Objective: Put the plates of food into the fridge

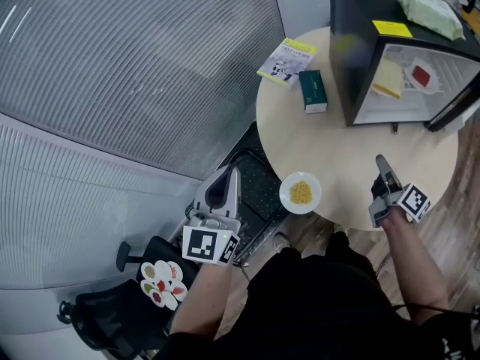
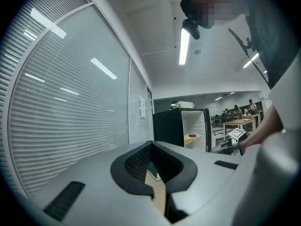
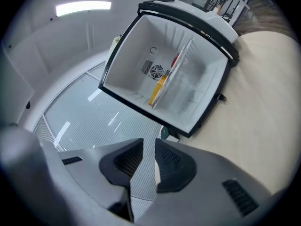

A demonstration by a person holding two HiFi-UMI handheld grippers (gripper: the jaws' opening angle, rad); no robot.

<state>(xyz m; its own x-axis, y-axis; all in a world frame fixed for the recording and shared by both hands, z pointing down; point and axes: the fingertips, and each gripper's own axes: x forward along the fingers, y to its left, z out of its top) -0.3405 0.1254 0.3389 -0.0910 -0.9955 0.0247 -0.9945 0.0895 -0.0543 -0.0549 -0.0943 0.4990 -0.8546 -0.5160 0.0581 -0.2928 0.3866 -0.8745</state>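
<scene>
A white plate of yellow food [image 1: 301,193] sits near the front edge of the round table [image 1: 337,148]. The black mini fridge [image 1: 390,51] stands open at the back right. On its shelf are a plate of yellow food [image 1: 388,79] and one of red food [image 1: 422,75], which the right gripper view shows as the yellow food [image 3: 157,91]. My right gripper [image 1: 382,163] hovers over the table right of the plate and points at the fridge [image 3: 169,74]. Its jaws [image 3: 149,142] stand slightly apart and empty. My left gripper [image 1: 230,174] is off the table's left side, shut and empty [image 2: 151,145].
A booklet [image 1: 287,58] and a teal box [image 1: 313,91] lie left of the fridge. A green bag [image 1: 427,6] rests on top of it. The fridge door [image 1: 457,103] swings out to the right. A black chair with a small white dish [image 1: 163,282] stands at lower left.
</scene>
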